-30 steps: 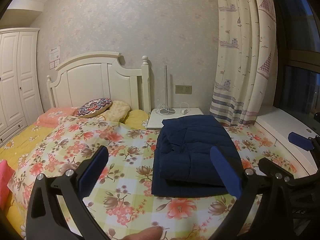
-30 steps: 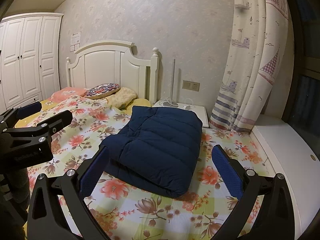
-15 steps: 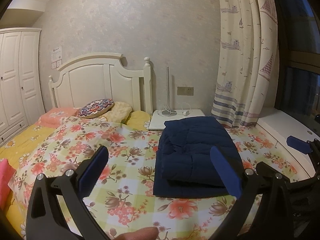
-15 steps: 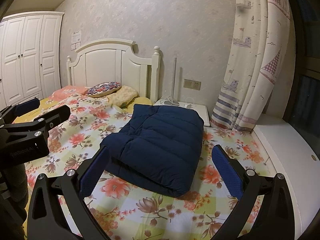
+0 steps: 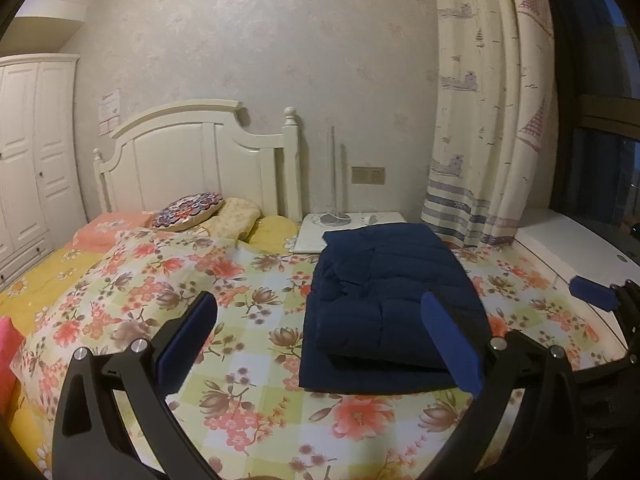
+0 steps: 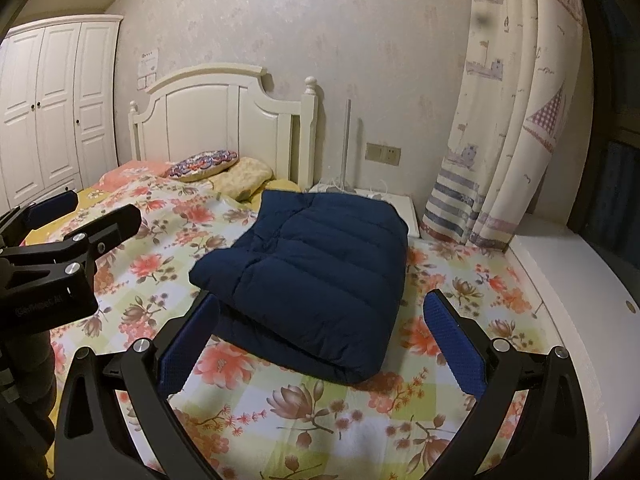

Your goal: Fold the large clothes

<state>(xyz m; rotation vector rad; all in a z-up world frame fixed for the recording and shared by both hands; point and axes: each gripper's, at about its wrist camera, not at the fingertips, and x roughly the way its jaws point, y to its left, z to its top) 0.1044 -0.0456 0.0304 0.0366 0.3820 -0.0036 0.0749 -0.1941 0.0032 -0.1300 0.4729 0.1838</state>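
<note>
A navy quilted jacket [image 5: 384, 296] lies folded into a thick rectangle on the floral bedspread [image 5: 248, 364], toward the bed's right side. In the right wrist view the jacket [image 6: 316, 272] fills the middle, its near fold just beyond the fingers. My left gripper [image 5: 320, 336] hangs open above the bedspread, short of the jacket and touching nothing. My right gripper [image 6: 320, 332] is open too and holds nothing. The left gripper's body [image 6: 60, 256] shows at the left of the right wrist view. A blue pad of the right gripper [image 5: 592, 296] shows at the right of the left wrist view.
Pillows and a round patterned cushion [image 5: 188, 210] lie by the white headboard [image 5: 200, 160]. A white nightstand [image 5: 344, 228] with cables stands behind the jacket. A curtain [image 5: 488, 120] hangs on the right above a white ledge [image 6: 568, 288]. A white wardrobe [image 6: 52, 112] stands on the left.
Both grippers have drawn back and risen a little from the bed, so the jacket looks slightly smaller. The jacket has not moved, and both grippers stay open.
</note>
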